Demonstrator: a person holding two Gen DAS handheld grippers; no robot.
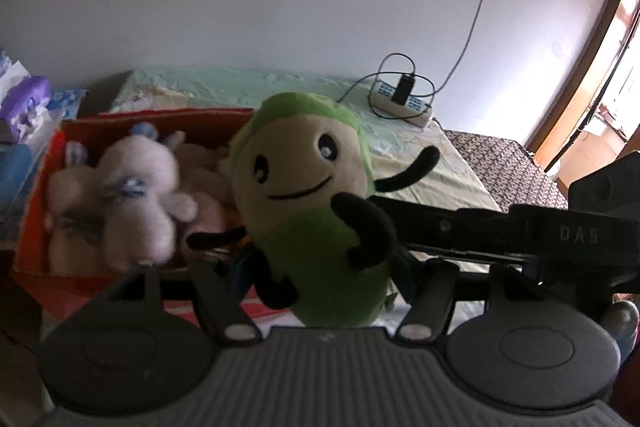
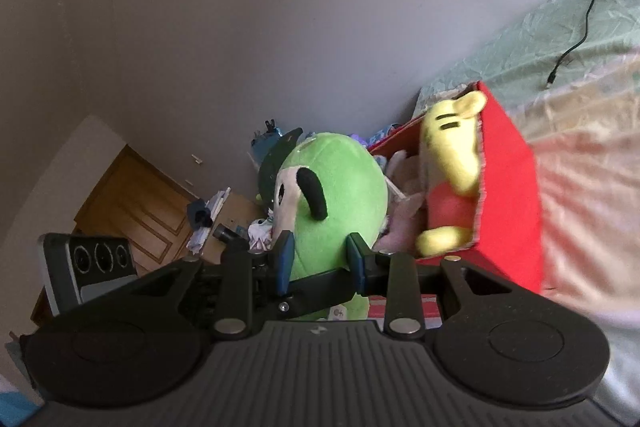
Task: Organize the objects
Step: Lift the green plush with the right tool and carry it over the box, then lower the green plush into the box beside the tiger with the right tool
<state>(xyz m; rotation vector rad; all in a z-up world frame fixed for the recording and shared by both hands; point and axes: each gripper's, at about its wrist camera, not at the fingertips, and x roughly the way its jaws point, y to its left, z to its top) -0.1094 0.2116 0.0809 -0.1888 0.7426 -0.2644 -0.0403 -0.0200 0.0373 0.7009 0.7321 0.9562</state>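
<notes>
The green plush toy (image 1: pixel 320 211) is matt, short-pile fabric with black felt-like limbs, the white plush (image 1: pixel 120 195) at its 9 o'clock is fuzzier, the red box (image 2: pixel 508 187) is matt card, and the right gripper (image 2: pixel 320 259) is matt black plastic with blue pads (image 2: pixel 285 259).

My right gripper (image 2: pixel 320 263) has its 2 blue pads clamped on the green plush toy (image 2: pixel 336 203), held up just beside the red box (image 2: pixel 512 195) on the bed (image 2: pixel 592 163); a yellow plush (image 2: pixel 452 151) leans at the box's near corner.
</notes>
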